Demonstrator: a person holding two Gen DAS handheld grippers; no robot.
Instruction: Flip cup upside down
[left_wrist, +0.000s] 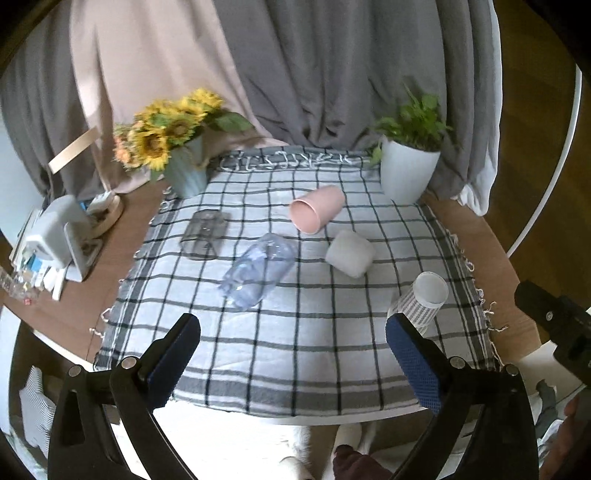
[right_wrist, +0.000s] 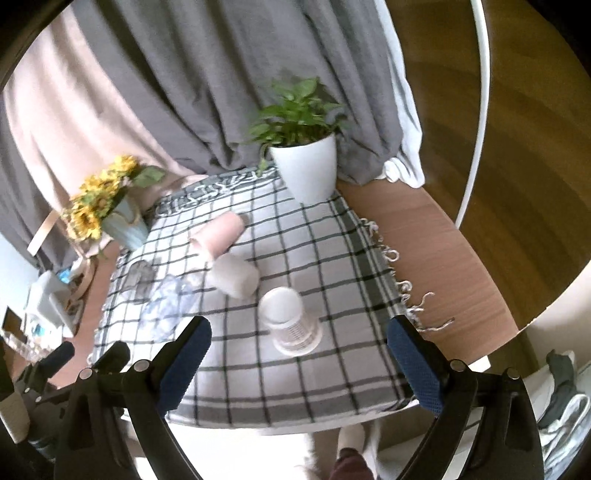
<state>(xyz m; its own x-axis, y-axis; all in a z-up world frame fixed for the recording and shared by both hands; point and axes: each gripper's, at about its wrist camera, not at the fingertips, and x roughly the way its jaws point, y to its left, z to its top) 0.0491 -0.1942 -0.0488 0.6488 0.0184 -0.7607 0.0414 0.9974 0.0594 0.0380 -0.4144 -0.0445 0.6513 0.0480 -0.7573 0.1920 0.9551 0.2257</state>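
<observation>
Both grippers, left gripper and right gripper, hang wide apart, holding nothing. Just beyond the right fingers, a striped cup stands on the checked cloth.

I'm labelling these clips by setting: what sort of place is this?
Most likely a room in a home. A round wooden table wears a grey checked cloth, grey curtains hang behind, and a sunflower bouquet in a blue vase and a green plant in a white pot decorate it.

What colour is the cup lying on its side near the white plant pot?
Pale pink; the pink cup shows best in the left wrist view.
</observation>
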